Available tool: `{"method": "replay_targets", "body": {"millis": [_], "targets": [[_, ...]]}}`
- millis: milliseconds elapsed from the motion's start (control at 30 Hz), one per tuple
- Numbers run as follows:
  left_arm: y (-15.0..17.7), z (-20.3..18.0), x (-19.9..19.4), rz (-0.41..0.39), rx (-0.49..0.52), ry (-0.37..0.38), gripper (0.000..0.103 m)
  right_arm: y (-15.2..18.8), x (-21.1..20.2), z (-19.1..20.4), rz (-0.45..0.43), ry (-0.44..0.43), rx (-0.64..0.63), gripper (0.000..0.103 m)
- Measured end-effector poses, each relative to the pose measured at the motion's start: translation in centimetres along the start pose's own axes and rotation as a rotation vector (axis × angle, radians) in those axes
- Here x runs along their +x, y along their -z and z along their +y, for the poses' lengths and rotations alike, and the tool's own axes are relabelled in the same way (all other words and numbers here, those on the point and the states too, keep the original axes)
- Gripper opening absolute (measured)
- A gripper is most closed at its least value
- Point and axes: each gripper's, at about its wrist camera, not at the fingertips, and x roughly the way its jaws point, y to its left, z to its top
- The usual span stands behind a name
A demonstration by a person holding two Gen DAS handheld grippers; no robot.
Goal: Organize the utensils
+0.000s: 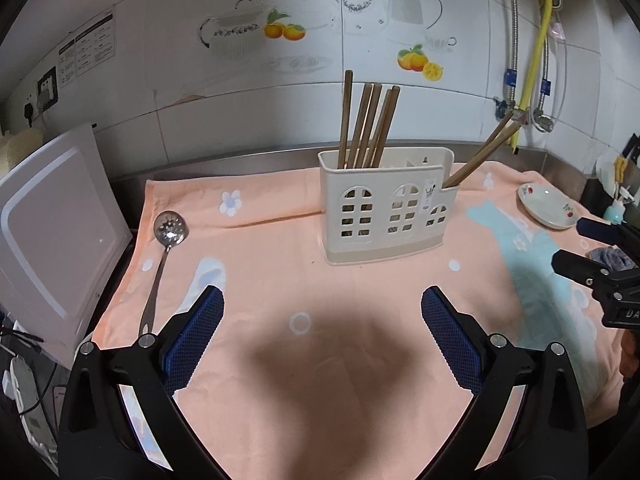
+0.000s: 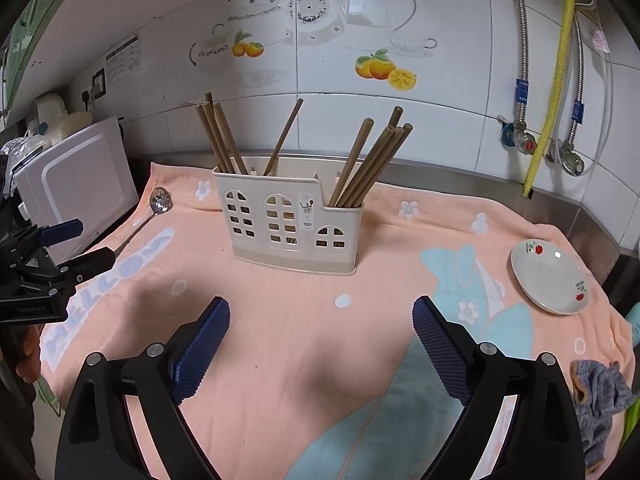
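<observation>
here both tongs gape empty; the slotted spoon lies far left.

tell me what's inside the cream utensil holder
Brown chopsticks stand in the utensil holder, with another bunch in its low end. Their lower ends show only partly through the window cut-outs.

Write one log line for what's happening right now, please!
left gripper: open, empty | right gripper: open, empty | chopsticks: in holder | slotted spoon: on towel
</observation>
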Motion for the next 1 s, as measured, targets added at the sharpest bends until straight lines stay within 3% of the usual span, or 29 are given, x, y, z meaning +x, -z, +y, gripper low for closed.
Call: {"method": "replay_targets", "body": {"millis": [1000], "targets": [[1.5, -0.4, 0.7, 0.062, -0.005, -0.004, 0.098, 1.1, 0.6, -0.7, 0.033, 0.012, 0.020, 0.093]]}}
